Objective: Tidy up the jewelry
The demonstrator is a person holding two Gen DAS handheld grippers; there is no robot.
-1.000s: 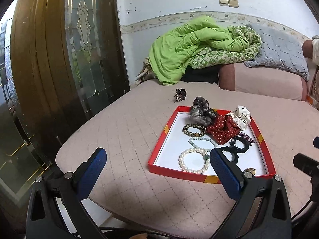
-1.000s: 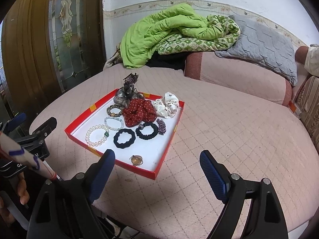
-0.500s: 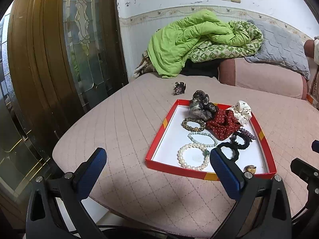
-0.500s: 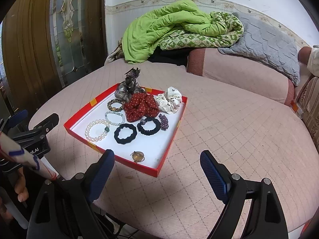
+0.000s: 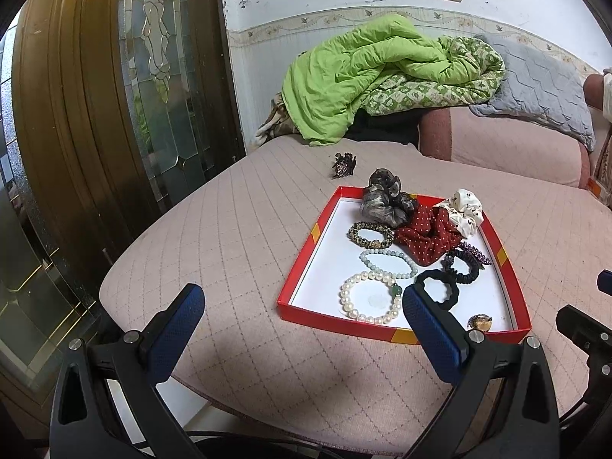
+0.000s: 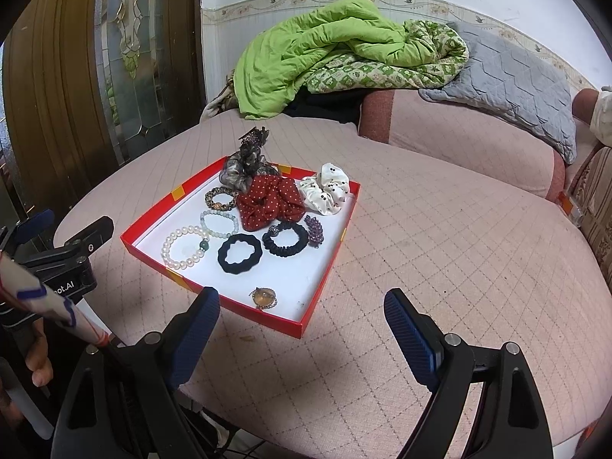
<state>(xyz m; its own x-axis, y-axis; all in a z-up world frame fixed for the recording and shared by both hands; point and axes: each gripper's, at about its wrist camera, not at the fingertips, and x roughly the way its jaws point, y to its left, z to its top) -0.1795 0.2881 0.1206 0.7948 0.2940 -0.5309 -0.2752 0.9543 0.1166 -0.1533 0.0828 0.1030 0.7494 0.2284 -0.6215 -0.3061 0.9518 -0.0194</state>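
A red-rimmed white tray (image 5: 306, 252) (image 6: 160, 214) lies on the pink quilted bed. It holds a pearl bracelet (image 5: 369, 298) (image 6: 183, 246), a pale bead bracelet (image 5: 386, 262), a gold-brown bracelet (image 5: 369, 234), black hair ties (image 6: 240, 254), a red dotted scrunchie (image 6: 269, 201), a white scrunchie (image 6: 325, 187), a grey scrunchie (image 5: 384, 201) and an amber brooch (image 6: 264, 297). A dark hair claw (image 5: 343, 164) lies on the bed beyond the tray. My left gripper (image 5: 302, 323) is open, near the tray's front left corner. My right gripper (image 6: 302, 329) is open, just before the tray's near corner. Both are empty.
A green quilt (image 5: 367, 76) and a grey pillow (image 5: 535, 88) are heaped at the bed's far side. A wooden door with patterned glass (image 5: 153, 76) stands at the left. The bed's rounded front edge (image 5: 114, 294) is under the left gripper.
Both grippers have drawn back and risen a little from the tray, so it looks slightly farther away. Nothing in the tray has moved. Both stay open.
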